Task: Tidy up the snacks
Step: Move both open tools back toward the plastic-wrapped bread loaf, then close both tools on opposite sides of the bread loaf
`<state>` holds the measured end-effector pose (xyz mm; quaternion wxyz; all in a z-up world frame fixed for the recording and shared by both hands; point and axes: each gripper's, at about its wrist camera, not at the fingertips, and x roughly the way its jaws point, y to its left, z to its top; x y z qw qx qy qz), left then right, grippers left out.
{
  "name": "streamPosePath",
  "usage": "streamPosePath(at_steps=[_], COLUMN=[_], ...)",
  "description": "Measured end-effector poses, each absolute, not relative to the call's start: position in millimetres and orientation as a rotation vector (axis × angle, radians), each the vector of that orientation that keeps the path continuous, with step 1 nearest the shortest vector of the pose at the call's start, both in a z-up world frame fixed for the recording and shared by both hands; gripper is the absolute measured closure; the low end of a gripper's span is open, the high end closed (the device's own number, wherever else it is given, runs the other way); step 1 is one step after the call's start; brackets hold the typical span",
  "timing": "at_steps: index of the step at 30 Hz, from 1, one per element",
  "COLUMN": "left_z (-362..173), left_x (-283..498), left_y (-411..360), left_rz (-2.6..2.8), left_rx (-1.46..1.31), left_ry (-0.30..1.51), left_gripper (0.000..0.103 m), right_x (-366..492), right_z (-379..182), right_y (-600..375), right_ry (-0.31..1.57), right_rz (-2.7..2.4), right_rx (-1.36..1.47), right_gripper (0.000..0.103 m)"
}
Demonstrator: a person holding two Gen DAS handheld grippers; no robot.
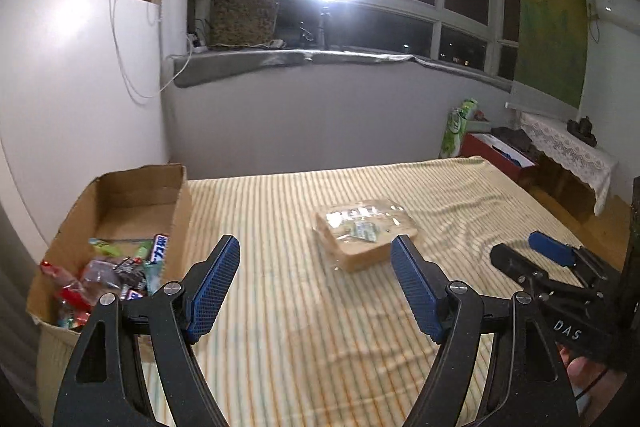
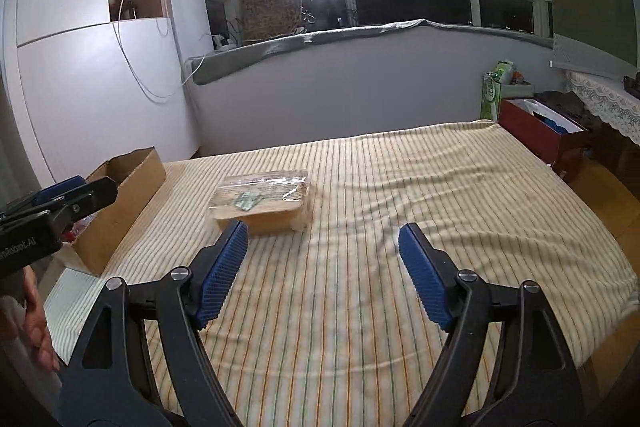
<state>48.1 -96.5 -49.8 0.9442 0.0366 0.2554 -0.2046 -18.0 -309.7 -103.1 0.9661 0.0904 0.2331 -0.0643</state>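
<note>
Striped bed (image 2: 360,187): both grippers, left (image 1: 316,259) and right (image 2: 322,247), spread empty; we should straddle the bread (image 2: 262,201) gently, then box (image 1: 120,203) it.

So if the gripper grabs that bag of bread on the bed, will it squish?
Probably, since the bread bag looks like soft slices in thin clear plastic. The shiny wrap may be slippery and crinkle under the blue pads. It seems light for its size, and being flat, it is unlikely to roll.

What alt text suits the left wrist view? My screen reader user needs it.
An open left hand-held gripper hovers over a striped bedspread, a wrapped bread pack lying ahead. A cardboard box of snacks sits left; the right hand-held gripper enters at right.
</note>
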Motion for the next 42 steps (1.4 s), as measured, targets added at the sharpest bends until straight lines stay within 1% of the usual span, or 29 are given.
streamPosePath(at_steps=[9,11,12,18,21,26,31,36,37,38,42], left_z=[-50,-54,-57,-79,-88,-108,-118,-128,-128,-129,-132], left_x=[46,49,52,90,113,159,179,176,173,170,161], left_y=[-94,-97,-98,-113,-124,-144,-148,-143,-143,-143,-157], left_rz=[-0.421,-0.422,-0.425,-0.441,-0.445,-0.43,-0.424,-0.484,-0.497,-0.511,-0.599], left_rx=[0.057,0.059,0.057,0.004,-0.012,-0.045,-0.076,-0.102,-0.101,-0.095,-0.046], left_ry=[0.529,0.538,0.546,0.653,0.691,0.785,0.826,0.863,0.863,0.865,0.873], left_gripper=[0.025,0.025,0.025,0.025,0.025,0.025,0.025,0.025,0.025,0.025,0.025], right_x=[-10,-1,4,58,97,148,165,172,174,177,193], right_z=[-100,-100,-100,-103,-109,-118,-127,-136,-138,-139,-149], right_y=[-303,-304,-305,-313,-320,-329,-333,-341,-343,-344,-344], right_ry=[0.483,0.496,0.503,0.567,0.651,0.74,0.772,0.801,0.81,0.818,0.88], right_rz=[-0.117,-0.12,-0.118,-0.067,-0.04,-0.022,0.026,0.094,0.111,0.128,0.215], right_rx=[0.152,0.137,0.13,0.073,0.085,0.092,0.12,0.189,0.204,0.218,0.261], right_gripper=[0.022,0.016,0.015,0.015,0.015,0.015,0.015,0.016,0.019,0.024,0.035])
